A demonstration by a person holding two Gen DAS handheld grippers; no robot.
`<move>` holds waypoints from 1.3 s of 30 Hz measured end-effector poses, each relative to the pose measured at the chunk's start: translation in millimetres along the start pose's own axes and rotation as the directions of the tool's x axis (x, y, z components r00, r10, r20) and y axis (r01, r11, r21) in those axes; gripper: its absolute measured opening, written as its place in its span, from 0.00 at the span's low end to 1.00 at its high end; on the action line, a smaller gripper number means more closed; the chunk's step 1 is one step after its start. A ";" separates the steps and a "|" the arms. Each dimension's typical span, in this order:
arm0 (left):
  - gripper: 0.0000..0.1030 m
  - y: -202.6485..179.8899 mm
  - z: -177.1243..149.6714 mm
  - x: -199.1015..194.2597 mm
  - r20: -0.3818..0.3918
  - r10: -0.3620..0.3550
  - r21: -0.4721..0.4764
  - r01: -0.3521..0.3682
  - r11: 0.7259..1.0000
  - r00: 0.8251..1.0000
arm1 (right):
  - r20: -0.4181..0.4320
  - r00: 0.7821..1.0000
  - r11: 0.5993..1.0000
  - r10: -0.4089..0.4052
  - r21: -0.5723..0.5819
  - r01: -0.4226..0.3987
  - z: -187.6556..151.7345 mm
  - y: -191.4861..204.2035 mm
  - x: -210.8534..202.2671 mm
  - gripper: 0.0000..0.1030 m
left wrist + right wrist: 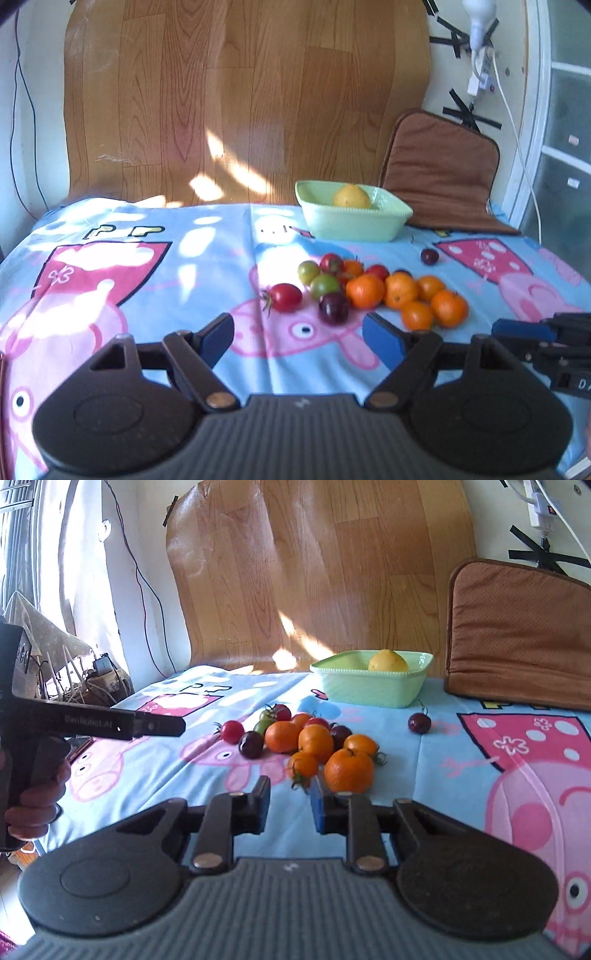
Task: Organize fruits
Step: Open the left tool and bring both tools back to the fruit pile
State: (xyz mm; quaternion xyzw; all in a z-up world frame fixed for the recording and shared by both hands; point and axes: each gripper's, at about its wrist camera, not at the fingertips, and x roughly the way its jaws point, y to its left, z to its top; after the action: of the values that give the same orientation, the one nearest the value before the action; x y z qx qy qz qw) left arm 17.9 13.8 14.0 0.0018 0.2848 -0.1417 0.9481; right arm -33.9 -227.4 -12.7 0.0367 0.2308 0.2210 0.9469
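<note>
Hovering low in the left wrist view, the left gripper point(297, 328) is holding its jaws wide apart with nothing between them. Nearer the middle, the right gripper point(290, 805) is showing a narrow empty gap between its blue pads, gripping nothing. Fruit is lying in a heap at centre frame on the cartoon-print tablecloth point(461, 775): oranges point(349, 770), red, green and dark cherry tomatoes point(232, 732), several overlapping so their count is hard to make out. One dark tomato point(419, 723) is sitting apart, right of the heap. Behind, a pale green square dish point(369, 692) is holding a yellow fruit point(388, 661), its lower half hidden by the rim. A brown cushion point(517, 635) is being cut off at the right edge.
</note>
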 end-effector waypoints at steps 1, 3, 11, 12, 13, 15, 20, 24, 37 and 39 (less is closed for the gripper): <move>0.76 -7.7 -8.5 -0.4 -0.014 0.004 0.009 -0.004 1.000 1.000 | -0.005 1.000 1.000 -0.001 0.003 0.001 -2.1 3.3 2.0 0.25; 0.74 -15.0 -20.8 -4.5 -0.026 -0.008 0.017 0.009 1.000 1.000 | -0.016 1.000 1.000 0.008 0.017 -0.008 -3.7 8.2 4.0 0.25; 0.73 -20.5 -27.9 -6.2 -0.059 0.014 0.044 -0.012 0.999 0.998 | -0.045 0.999 1.000 0.023 0.005 -0.022 -7.0 21.8 9.3 0.26; 0.73 -19.2 -27.6 -6.2 -0.060 0.018 0.042 -0.015 0.999 0.998 | -0.047 0.999 1.000 0.022 0.003 -0.021 -9.0 23.6 8.4 0.26; 0.73 -17.8 -26.9 -5.8 -0.061 0.022 0.042 -0.020 0.999 0.998 | -0.049 0.999 1.000 0.021 0.003 -0.021 -9.5 25.4 9.0 0.26; 0.73 -15.4 -26.8 -4.7 -0.067 0.030 0.043 -0.027 0.999 0.997 | -0.054 0.998 1.000 0.023 -0.001 -0.023 -9.0 28.2 11.2 0.26; 0.73 -7.7 -27.2 -1.1 -0.076 0.045 0.037 -0.042 0.998 0.996 | -0.072 0.997 1.000 0.028 -0.012 -0.029 -8.1 34.4 17.8 0.26; 0.73 -1.8 -26.1 3.0 -0.087 0.068 0.038 -0.065 0.997 0.994 | -0.079 0.997 1.000 0.023 -0.019 -0.024 -7.1 38.6 21.8 0.27; 0.73 15.4 -23.0 14.3 -0.105 0.107 0.035 -0.104 0.994 0.989 | -0.086 0.996 1.000 0.006 -0.022 -0.008 -4.8 46.2 29.7 0.27; 0.73 17.0 -22.3 15.3 -0.105 0.109 0.035 -0.106 0.994 0.989 | -0.087 0.996 1.000 0.006 -0.023 -0.008 -4.4 46.6 30.4 0.27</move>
State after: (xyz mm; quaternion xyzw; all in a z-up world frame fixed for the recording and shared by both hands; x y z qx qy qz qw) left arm 22.7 27.9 -14.4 0.0385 0.3322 -0.0942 0.9377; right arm -30.4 -172.3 -21.5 0.0168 0.2689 0.2282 0.9356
